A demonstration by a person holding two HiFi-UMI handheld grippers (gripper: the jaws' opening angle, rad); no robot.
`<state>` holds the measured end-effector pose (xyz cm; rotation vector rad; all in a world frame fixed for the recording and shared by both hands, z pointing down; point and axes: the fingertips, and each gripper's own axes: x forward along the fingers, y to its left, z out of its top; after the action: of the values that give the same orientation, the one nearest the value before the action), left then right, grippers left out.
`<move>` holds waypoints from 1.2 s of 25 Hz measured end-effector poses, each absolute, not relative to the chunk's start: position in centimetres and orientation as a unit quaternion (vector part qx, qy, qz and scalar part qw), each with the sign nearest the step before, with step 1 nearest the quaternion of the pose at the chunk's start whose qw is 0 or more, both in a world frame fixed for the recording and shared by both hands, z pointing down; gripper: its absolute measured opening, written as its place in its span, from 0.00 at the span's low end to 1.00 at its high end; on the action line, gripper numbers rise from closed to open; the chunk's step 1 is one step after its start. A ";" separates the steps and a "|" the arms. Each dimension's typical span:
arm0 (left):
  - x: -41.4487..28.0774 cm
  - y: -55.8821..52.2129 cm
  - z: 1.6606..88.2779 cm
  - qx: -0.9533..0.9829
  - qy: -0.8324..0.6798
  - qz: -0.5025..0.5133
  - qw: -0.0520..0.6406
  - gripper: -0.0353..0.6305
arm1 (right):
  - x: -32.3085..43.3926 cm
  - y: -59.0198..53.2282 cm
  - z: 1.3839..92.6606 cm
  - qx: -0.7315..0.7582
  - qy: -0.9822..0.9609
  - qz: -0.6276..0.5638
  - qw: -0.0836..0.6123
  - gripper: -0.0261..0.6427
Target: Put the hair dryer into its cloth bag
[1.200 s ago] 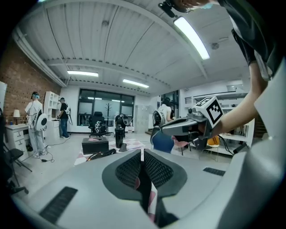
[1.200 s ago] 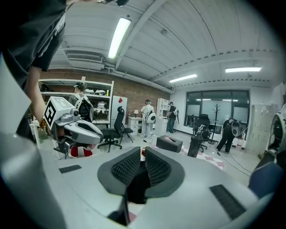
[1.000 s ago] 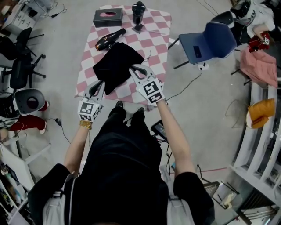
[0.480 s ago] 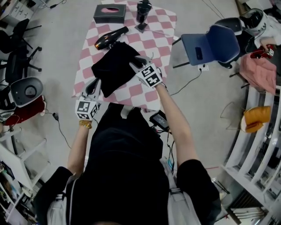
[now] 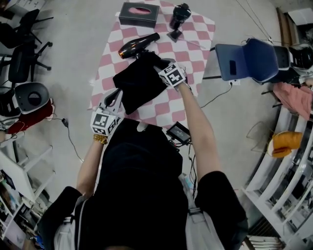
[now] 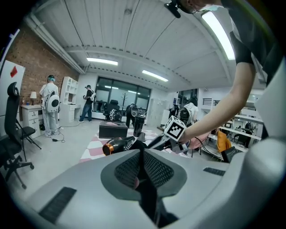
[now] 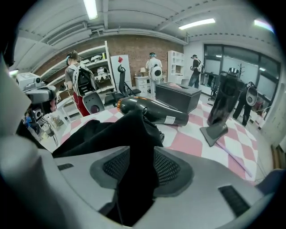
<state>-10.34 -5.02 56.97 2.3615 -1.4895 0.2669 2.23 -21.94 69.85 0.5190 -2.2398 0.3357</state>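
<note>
The black hair dryer [image 5: 139,45] with a copper end lies on the checked table [image 5: 195,53], beyond the black cloth bag [image 5: 139,83]. My left gripper [image 5: 116,95] is shut on the bag's near edge; in the left gripper view a thin fold of black cloth runs between the pads [image 6: 143,154]. My right gripper [image 5: 153,59] is at the bag's far end, close to the dryer [image 7: 154,112]. Its jaws have just been opening, and the bag's cloth [image 7: 103,132] still lies loosely in the wide gap between them [image 7: 138,167].
A dark tissue box [image 5: 139,13] and a black stand [image 5: 178,17] sit at the table's far end. A blue chair [image 5: 252,61] stands to the right of the table. Cables and a small device [image 5: 178,133] lie on the floor by my feet.
My right gripper has gone forward and down along the table with the bag's far end, ending beside the dryer. My left gripper has shifted a little while keeping the near edge.
</note>
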 end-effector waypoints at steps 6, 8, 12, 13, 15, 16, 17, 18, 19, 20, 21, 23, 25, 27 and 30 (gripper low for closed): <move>-11.5 -6.7 57.4 0.831 -0.520 0.091 0.173 0.09 | 0.4 -20.2 69.3 0.185 -0.887 0.080 0.415 0.07; -11.9 -7.3 57.6 0.832 -0.520 0.091 0.171 0.09 | -0.1 -19.2 67.7 0.178 -0.896 0.048 0.404 0.06; -11.9 -8.4 57.4 0.839 -0.510 0.093 0.166 0.09 | 1.5 -20.3 67.4 0.199 -0.896 0.047 0.394 0.09; -11.8 -8.5 57.3 0.841 -0.508 0.094 0.163 0.09 | 2.3 -20.8 68.2 0.200 -0.893 0.071 0.397 0.20; -11.7 -8.4 57.2 0.843 -0.504 0.096 0.160 0.09 | 3.8 -21.6 69.6 0.205 -0.887 0.111 0.400 0.32; -11.6 -8.4 57.3 0.844 -0.503 0.097 0.161 0.09 | 4.4 -22.1 70.2 0.208 -0.883 0.125 0.401 0.33; -11.7 -8.4 57.3 0.844 -0.502 0.097 0.162 0.09 | 4.8 -22.5 70.8 0.211 -0.881 0.138 0.401 0.33; -11.7 -8.4 57.3 0.844 -0.502 0.098 0.163 0.09 | 4.9 -22.8 71.2 0.213 -0.879 0.154 0.398 0.33; -11.7 -8.4 57.3 0.844 -0.501 0.098 0.163 0.09 | 4.9 -23.1 71.5 0.214 -0.879 0.171 0.391 0.33; -11.7 -8.4 57.3 0.844 -0.501 0.098 0.164 0.09 | 4.8 -23.2 71.7 0.214 -0.878 0.187 0.384 0.33; -11.7 -8.3 57.3 0.844 -0.500 0.098 0.165 0.09 | 4.7 -23.1 71.7 0.214 -0.878 0.199 0.379 0.32; -11.7 -8.4 57.5 0.844 -0.499 0.098 0.168 0.09 | 4.3 -22.6 71.5 0.205 -0.880 0.203 0.377 0.22; -11.6 -8.6 57.6 0.845 -0.498 0.096 0.170 0.09 | 3.9 -21.9 71.0 0.194 -0.885 0.182 0.382 0.09; -11.4 -8.9 57.8 0.846 -0.495 0.094 0.173 0.09 | 3.5 -20.9 70.2 0.180 -0.891 0.158 0.387 0.08; -10.8 -9.4 57.7 0.848 -0.490 0.092 0.179 0.09 | 2.4 -19.3 67.1 0.172 -0.904 0.109 0.376 0.07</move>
<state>-10.80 -9.42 57.75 2.3984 -1.3856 0.2613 2.43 -19.33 67.11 0.4412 -2.3129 0.2801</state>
